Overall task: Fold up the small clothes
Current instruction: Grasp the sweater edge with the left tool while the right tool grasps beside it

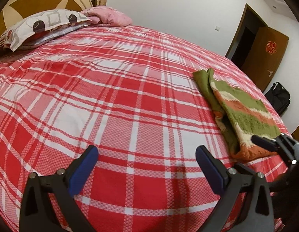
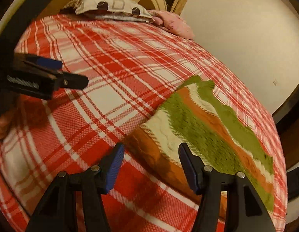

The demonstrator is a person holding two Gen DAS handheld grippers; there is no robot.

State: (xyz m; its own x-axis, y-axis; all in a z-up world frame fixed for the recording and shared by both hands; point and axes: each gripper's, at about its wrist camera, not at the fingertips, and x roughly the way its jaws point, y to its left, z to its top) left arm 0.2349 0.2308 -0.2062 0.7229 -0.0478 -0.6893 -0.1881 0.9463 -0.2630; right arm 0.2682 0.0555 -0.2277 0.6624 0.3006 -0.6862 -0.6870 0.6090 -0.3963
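**Knit lies right of both grippers; the right one is nearer**

The bed (image 1: 130, 89), under a red and white plaid cover, fills both views, with pillows (image 1: 45, 29) up at the headboard. The task's thing is a small striped knit (image 1: 240, 112), green, orange and cream. It lies flat near the bed's right edge and looks already doubled over, with a second layer showing along its left side.

Its long axis runs from the near edge of the bed away toward the far right corner. In the left wrist view it slants up and to the left, with the orange hem nearest the person.

The right gripper (image 2: 151, 166) hangs over the near end of the knit. Its jaws stand about half open with nothing held. The left finger is over bare cover, the right finger over the knit's cream and green stripes, and the orange hem corner sits in the gap ahead of them. I cannot tell whether the pads touch the cloth.

The left gripper (image 1: 147, 164) is over bare plaid, well left of the knit, jaws wide open and empty.

So the next fold most likely starts with the right gripper at the hem. The left gripper would have to cross to the right to take the hem's other corner.
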